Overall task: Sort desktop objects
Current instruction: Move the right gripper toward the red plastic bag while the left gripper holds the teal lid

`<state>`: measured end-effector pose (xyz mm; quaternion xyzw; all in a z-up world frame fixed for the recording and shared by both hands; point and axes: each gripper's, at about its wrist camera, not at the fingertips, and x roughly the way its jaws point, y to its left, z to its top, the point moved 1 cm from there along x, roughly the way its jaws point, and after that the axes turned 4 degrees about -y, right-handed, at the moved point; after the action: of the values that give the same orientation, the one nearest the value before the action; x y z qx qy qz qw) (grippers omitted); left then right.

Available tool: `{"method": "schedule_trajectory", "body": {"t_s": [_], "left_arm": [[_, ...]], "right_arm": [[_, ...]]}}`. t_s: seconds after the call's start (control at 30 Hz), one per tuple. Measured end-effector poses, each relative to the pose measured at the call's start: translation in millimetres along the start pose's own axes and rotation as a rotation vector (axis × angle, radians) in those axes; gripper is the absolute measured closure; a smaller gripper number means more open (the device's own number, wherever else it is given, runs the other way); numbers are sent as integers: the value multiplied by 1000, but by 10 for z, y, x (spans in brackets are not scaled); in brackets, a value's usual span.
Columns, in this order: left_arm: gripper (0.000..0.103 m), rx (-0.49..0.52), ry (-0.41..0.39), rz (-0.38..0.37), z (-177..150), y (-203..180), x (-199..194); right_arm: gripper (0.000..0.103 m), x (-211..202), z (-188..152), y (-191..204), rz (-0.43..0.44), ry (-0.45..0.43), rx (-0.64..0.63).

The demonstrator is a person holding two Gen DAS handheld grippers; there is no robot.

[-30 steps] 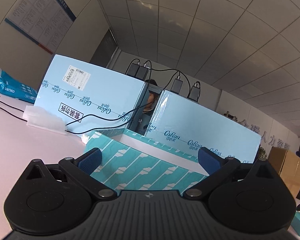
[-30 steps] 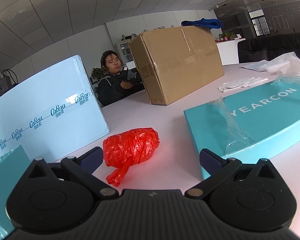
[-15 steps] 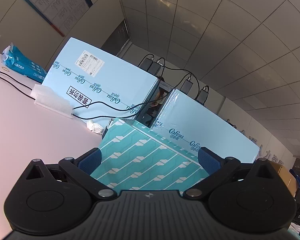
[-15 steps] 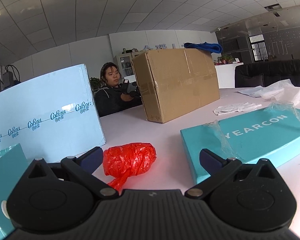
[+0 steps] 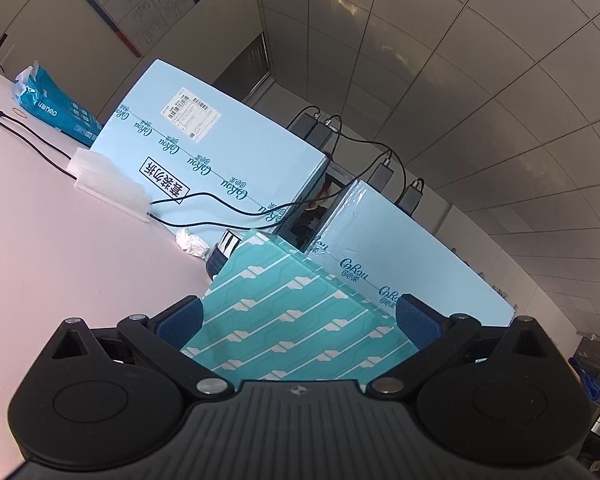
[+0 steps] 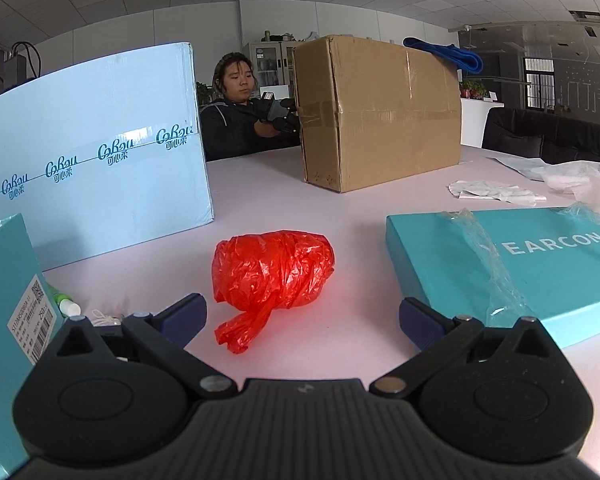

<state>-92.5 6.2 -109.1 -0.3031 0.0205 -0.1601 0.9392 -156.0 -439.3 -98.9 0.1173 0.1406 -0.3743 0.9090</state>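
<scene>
My left gripper (image 5: 298,320) is shut on a teal box with a white pattern (image 5: 292,312), one blue pad on each side edge. The box is tilted up from the pink table (image 5: 60,264). In the right wrist view the same box (image 6: 4,280) stands at the far left and shows a barcode label. My right gripper (image 6: 300,316) is open just above the table. A crumpled red plastic bag (image 6: 272,272) lies right in front of it, between the lines of its fingers and untouched. A flat teal box marked YEARCON (image 6: 540,264) lies to the right.
Two large light-blue cartons (image 5: 204,160) (image 5: 400,264) stand behind the held box, with a black cable (image 5: 40,144), white foam (image 5: 108,184) and crumpled tissue (image 5: 190,242) nearby. A brown cardboard box (image 6: 380,112) and a seated person (image 6: 236,120) are across the table. A small bottle (image 6: 66,304) lies left.
The left gripper has tilted upward with the teal patterned box, whose face now rises higher in view. The right gripper has dropped and levelled, so the red bag looks closer.
</scene>
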Motion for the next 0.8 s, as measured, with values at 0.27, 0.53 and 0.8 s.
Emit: {"method": "schedule_trajectory", "body": {"t_s": [0.27, 0.53, 0.8], "left_arm": [[0, -40, 24, 1, -4, 68, 36], [0, -50, 27, -6, -8, 82, 41], [0, -60, 30, -2, -10, 104, 37]], "right_arm": [[0, 110, 65, 124, 48, -1, -11], [0, 261, 56, 153, 27, 54, 8], [0, 335, 69, 306, -38, 37, -66]]}}
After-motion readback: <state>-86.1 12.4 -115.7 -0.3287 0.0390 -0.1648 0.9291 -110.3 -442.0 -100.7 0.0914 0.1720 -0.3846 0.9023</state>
